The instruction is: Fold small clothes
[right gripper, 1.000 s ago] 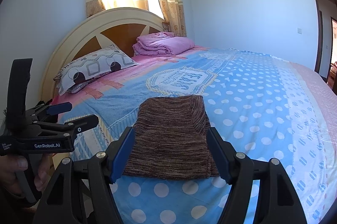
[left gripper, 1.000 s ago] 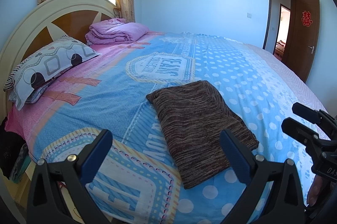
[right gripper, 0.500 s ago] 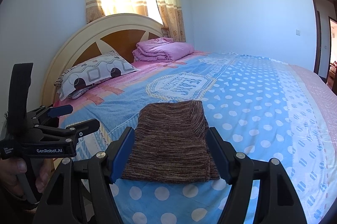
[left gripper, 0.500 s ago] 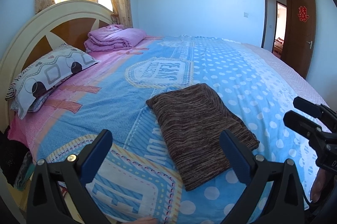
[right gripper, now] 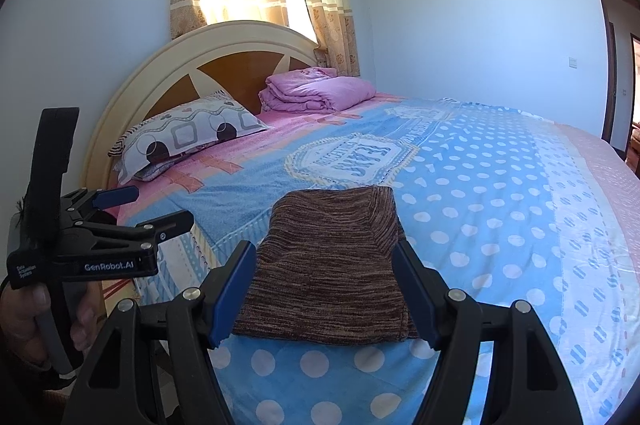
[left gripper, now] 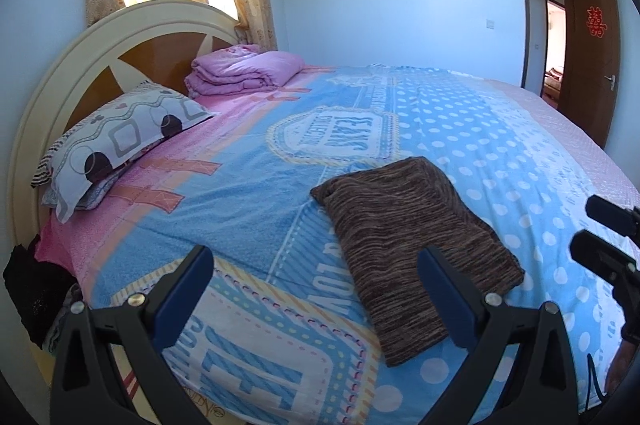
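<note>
Folded brown knit top lying on the bed, both grippers held above the near edge with nothing in them.

The top (right gripper: 332, 265) lies flat on the blue dotted bedspread (right gripper: 500, 193), close to the bed's near edge. The right gripper (right gripper: 326, 299) hangs over it, jaws wide, pads clear of the cloth. The left gripper (left gripper: 316, 299) stands wide too, just beside the top. A pillow (left gripper: 116, 137) and a folded pink quilt (left gripper: 244, 73) sit at the headboard (left gripper: 80, 65).
</note>
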Available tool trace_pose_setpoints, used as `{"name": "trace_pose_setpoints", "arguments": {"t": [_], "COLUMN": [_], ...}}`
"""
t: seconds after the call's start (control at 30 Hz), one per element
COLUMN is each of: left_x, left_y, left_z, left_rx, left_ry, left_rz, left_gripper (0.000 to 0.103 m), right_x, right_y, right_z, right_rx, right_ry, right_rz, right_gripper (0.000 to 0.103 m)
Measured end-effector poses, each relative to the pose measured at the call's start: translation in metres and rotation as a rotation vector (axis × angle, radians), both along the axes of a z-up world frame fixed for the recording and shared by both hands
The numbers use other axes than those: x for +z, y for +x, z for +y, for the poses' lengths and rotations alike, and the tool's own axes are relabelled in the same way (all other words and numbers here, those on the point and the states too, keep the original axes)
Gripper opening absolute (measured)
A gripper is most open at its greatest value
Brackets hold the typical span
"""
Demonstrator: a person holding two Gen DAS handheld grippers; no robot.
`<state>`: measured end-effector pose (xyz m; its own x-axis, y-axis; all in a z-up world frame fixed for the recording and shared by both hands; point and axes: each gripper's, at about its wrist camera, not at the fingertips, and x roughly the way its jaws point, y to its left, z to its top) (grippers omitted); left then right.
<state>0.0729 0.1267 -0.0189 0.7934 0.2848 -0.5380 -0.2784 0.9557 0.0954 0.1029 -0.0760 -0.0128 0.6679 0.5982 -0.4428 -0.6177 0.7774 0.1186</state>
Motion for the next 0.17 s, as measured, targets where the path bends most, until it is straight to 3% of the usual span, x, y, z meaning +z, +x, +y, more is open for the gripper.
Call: {"name": "trace_pose_setpoints", "arguments": {"t": [0.17], "left_x": [-0.0030], "left_y": [0.0006], "left_z": [0.0059], "left_rx": [0.018], "left_ry": [0.022], "left_rz": [-0.008], "left_gripper": [0.103], "right_x": [-0.0023], "right_y": [0.0011], "right_z": [0.0016], "right_rx": [0.005], "right_ry": [-0.006], "right_rz": [0.007], "right_gripper": [0.071]}}
